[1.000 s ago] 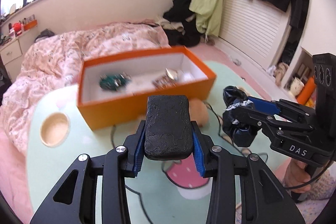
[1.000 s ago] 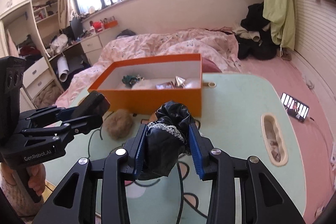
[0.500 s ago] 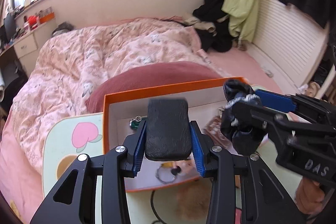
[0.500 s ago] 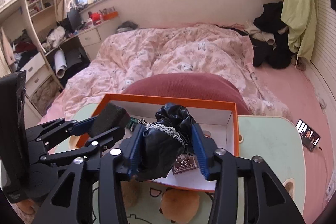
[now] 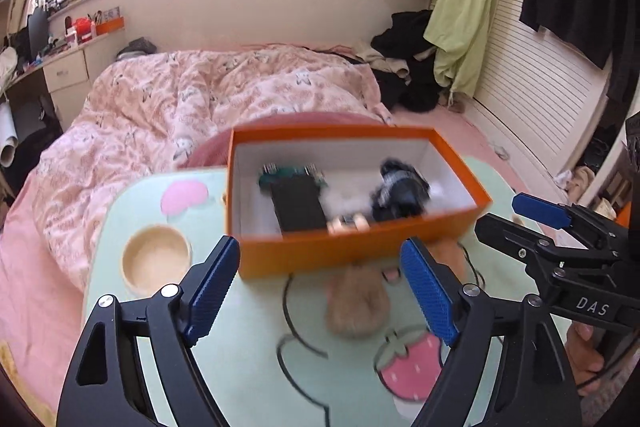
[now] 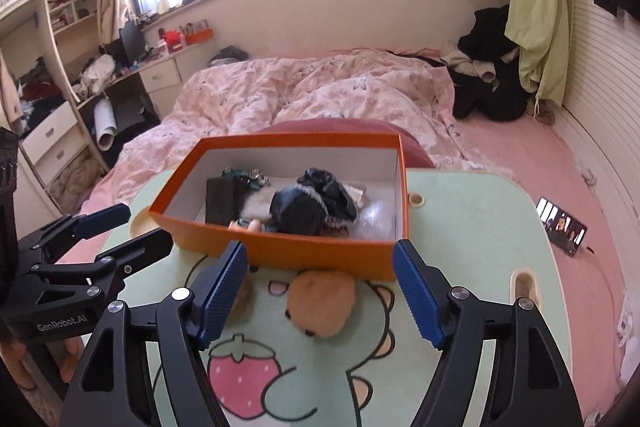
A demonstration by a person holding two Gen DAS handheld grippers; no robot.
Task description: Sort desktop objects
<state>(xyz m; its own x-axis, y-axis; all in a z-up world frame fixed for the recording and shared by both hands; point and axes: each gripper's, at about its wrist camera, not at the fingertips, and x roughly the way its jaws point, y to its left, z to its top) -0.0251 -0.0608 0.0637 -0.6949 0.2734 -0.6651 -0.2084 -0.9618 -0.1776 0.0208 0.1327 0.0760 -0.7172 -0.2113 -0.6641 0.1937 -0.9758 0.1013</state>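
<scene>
The pale green table point(image 6: 472, 227) carries the orange box point(image 6: 320, 257), whose long axis runs across both views, with its near wall just beyond both pairs of tongs. Inside it lie 2 sorted things: the black flat case point(image 6: 221, 201) toward the left end, long axis pointing away from the cameras, and the black crumpled bundle point(image 6: 310, 205) near the middle, among smaller bits too blurred to name. The left gripper point(image 5: 320, 291) and right gripper point(image 6: 320, 293) are both opening, with nothing between their jaws. What seems left to sort is the tan plush toy point(image 6: 322, 303), on the table just outside the box's near wall and straight ahead of the right gripper, which looks the nearer one. A second tan fuzzy lump point(image 6: 240, 301) sits partly hidden behind the right gripper's left finger. A dark cable point(image 5: 286, 303) trails beside the plush and could snag a grasp.
</scene>
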